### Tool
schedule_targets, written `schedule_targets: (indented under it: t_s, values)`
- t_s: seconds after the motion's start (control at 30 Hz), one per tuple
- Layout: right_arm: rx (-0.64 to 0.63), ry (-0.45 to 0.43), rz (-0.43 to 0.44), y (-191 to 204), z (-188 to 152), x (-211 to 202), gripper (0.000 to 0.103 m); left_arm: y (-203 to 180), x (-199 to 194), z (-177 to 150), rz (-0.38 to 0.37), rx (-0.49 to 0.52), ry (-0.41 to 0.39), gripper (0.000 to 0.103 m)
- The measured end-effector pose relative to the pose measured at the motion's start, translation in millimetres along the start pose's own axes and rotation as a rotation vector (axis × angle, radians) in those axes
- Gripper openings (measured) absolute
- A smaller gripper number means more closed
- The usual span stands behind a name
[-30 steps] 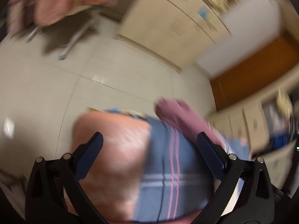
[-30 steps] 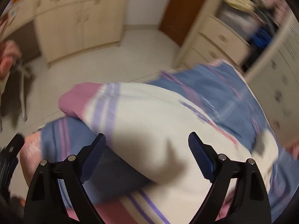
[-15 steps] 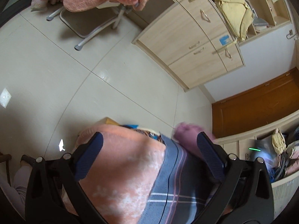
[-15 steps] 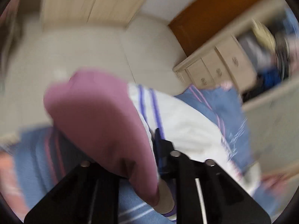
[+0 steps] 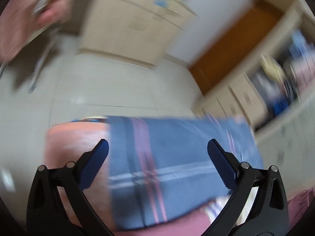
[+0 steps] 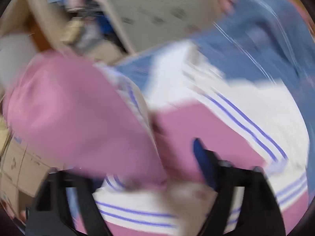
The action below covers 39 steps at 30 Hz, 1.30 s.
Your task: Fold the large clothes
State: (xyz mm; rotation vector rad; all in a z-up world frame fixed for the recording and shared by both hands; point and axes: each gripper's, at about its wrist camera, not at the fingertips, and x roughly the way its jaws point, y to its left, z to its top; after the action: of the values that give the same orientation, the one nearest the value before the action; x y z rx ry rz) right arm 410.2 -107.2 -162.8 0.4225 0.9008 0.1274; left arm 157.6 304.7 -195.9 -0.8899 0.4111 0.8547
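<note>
The garment [image 6: 226, 102] is white and pink with thin purple stripes. It lies on a blue striped bed cover [image 5: 177, 153]. In the right wrist view a pink fold [image 6: 78, 114] drapes over my right gripper [image 6: 157, 157] and hides its left finger. The right finger [image 6: 202, 157] shows beside the cloth; the view is blurred, so the grip is unclear. My left gripper [image 5: 157, 149] is open and empty above the blue cover, with a pink edge of the garment [image 5: 177, 226] below it.
An orange-pink blanket [image 5: 74, 143] covers the bed's left part. Beyond the bed are a tiled floor [image 5: 98, 90], beige cabinets [image 5: 128, 25], an orange door [image 5: 232, 45], drawers with clutter [image 5: 246, 98] and a chair with pink cloth [image 5: 23, 23].
Both views swung and blurred. The right gripper closed on the pink cloth half a second ago; now its fingers stand wider, with the fold over them. The left gripper stayed open.
</note>
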Motion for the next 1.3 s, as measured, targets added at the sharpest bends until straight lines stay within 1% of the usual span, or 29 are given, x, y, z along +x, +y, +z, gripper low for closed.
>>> schedule_targets:
  t_s: [0.07, 0.13, 0.23, 0.3, 0.33, 0.37, 0.4, 0.43, 0.47, 0.5, 0.6, 0.63, 0.67, 0.7, 0.73, 0.77, 0.8, 0.83, 0.87, 0.93, 0.97, 1.0, 1.03, 1.07, 1.1, 1.13, 1.2, 1.23, 1.3]
  values:
    - [0.1, 0.012, -0.006, -39.6, -17.9, -7.8, 0.082, -29.9, 4.6, -12.6, -0.046, 0.155, 0.045, 0.101]
    - [0.177, -0.022, -0.009, -66.4, -19.3, -15.5, 0.082, -49.9, 5.5, -24.6, -0.09, 0.252, 0.073, 0.101]
    - [0.163, -0.061, -0.023, -71.4, -9.0, -21.0, 0.082, -65.9, 7.4, -38.5, -0.184, 0.321, 0.131, 0.101]
    - [0.137, -0.087, 0.004, -61.1, -3.0, -24.9, 0.082, -75.0, 11.6, -42.5, -0.255, 0.355, 0.181, 0.101]
    - [0.112, -0.069, 0.036, -54.7, 3.7, -23.7, 0.082, -77.3, 12.9, -45.8, -0.265, 0.364, 0.194, 0.101]
    - [0.088, -0.022, 0.095, -47.3, 0.4, -22.1, 0.082, -77.8, 14.1, -47.6, -0.249, 0.365, 0.192, 0.101]
    - [0.061, 0.075, 0.211, -28.5, -3.1, -10.8, 0.082, -76.8, 15.5, -48.5, -0.224, 0.359, 0.183, 0.101]
    - [0.044, 0.161, 0.31, -20.7, -5.4, 1.3, 0.083, -73.9, 18.0, -47.1, -0.193, 0.341, 0.173, 0.101]
    - [0.017, 0.248, 0.401, 0.4, -14.4, 13.8, 0.083, -71.0, 20.8, -47.0, -0.177, 0.318, 0.173, 0.101]
    - [-0.026, 0.32, 0.456, 23.6, -25.1, 25.8, 0.083, -67.8, 24.5, -44.6, -0.171, 0.29, 0.179, 0.101]
    - [-0.126, 0.47, 0.517, 85.3, -51.4, 61.3, 0.083, -51.4, 30.7, -38.3, -0.172, 0.199, 0.207, 0.101]
    - [-0.13, 0.505, 0.508, 98.6, -57.8, 72.9, 0.083, -50.3, 31.8, -36.7, -0.173, 0.188, 0.21, 0.101]
    - [-0.113, 0.529, 0.476, 111.6, -63.7, 90.3, 0.083, -48.7, 32.6, -35.3, -0.171, 0.182, 0.212, 0.101]
    - [-0.077, 0.52, 0.435, 116.4, -62.9, 105.9, 0.083, -47.6, 33.0, -33.6, -0.167, 0.184, 0.211, 0.101]
    - [-0.034, 0.483, 0.397, 116.5, -63.1, 115.1, 0.083, -47.0, 33.4, -32.4, -0.161, 0.187, 0.209, 0.101]
    - [0.017, 0.42, 0.373, 116.6, -59.3, 123.8, 0.08, -45.5, 32.7, -31.3, -0.156, 0.189, 0.207, 0.101]
    - [0.058, 0.334, 0.401, 118.3, -54.9, 127.4, 0.078, -44.4, 32.8, -29.8, -0.152, 0.187, 0.206, 0.101]
    - [0.074, 0.268, 0.447, 122.2, -51.6, 127.2, 0.066, -41.9, 33.4, -28.7, -0.15, 0.18, 0.209, 0.101]
    - [0.062, 0.215, 0.527, 133.3, -49.0, 127.2, 0.053, -38.8, 33.8, -27.6, -0.152, 0.173, 0.213, 0.101]
    - [0.016, 0.218, 0.689, 161.1, -50.2, 133.5, 0.049, -36.0, 36.4, -25.9, -0.157, 0.164, 0.224, 0.101]
    - [-0.028, 0.252, 0.756, 180.1, -53.6, 141.6, 0.049, -35.0, 37.2, -25.3, -0.156, 0.163, 0.224, 0.101]
    - [-0.087, 0.29, 0.754, 197.7, -58.0, 152.9, 0.051, -35.0, 37.8, -25.3, -0.154, 0.163, 0.222, 0.101]
    - [-0.132, 0.31, 0.722, 206.6, -63.3, 161.4, 0.055, -34.5, 38.3, -24.8, -0.152, 0.163, 0.222, 0.101]
    - [-0.168, 0.336, 0.66, 212.7, -68.0, 174.9, 0.058, -34.1, 39.0, -24.4, -0.151, 0.162, 0.224, 0.101]
    - [-0.157, 0.382, 0.612, 211.8, -71.9, 187.3, 0.058, -34.2, 40.3, -23.8, -0.153, 0.161, 0.228, 0.101]
    - [-0.129, 0.425, 0.6, 206.4, -74.8, 193.8, 0.063, -34.2, 40.9, -23.3, -0.155, 0.162, 0.231, 0.101]
    - [-0.105, 0.488, 0.6, 195.9, -80.2, 192.5, 0.071, -32.3, 41.7, -21.7, -0.154, 0.158, 0.233, 0.101]
    - [-0.128, 0.51, 0.581, 191.1, -80.9, 186.9, 0.081, -30.9, 42.6, -20.6, -0.148, 0.153, 0.231, 0.101]
    - [-0.167, 0.541, 0.565, 181.6, -79.8, 166.7, 0.083, -29.2, 43.5, -22.3, -0.146, 0.147, 0.237, 0.101]
